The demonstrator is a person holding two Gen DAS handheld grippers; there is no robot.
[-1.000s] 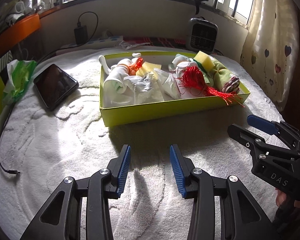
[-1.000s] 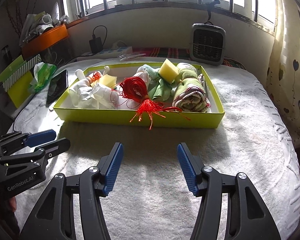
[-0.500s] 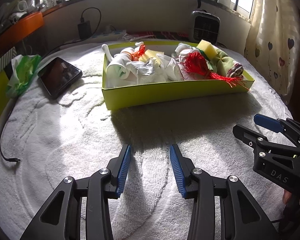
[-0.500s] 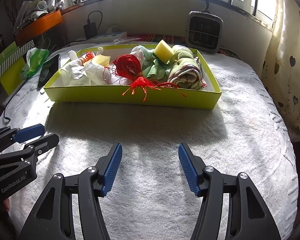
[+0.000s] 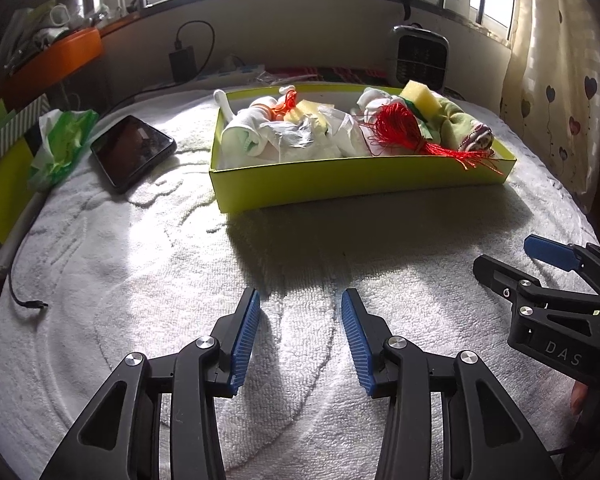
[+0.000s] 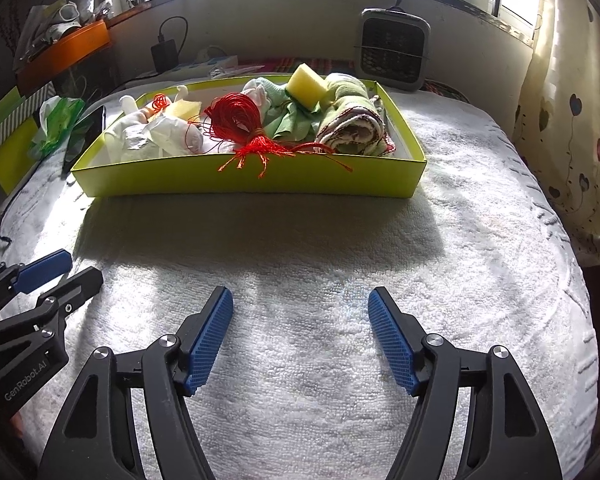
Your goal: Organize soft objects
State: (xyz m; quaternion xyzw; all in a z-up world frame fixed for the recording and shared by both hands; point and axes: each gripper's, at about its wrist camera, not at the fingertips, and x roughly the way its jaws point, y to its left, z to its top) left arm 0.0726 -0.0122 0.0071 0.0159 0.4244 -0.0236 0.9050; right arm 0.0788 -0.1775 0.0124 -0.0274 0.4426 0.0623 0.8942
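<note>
Right wrist view: lime tray heaped with cloths; both hand-held grippers gape, empty.

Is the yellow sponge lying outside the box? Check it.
No, the yellow sponge sits inside the green box, on the cloths.

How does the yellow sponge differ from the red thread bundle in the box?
The yellow sponge is a solid block; the red thread bundle is a loose coil. The sponge sits on the green cloths inside; the bundle's tassel hangs over the box wall. Both are unheld.
</note>
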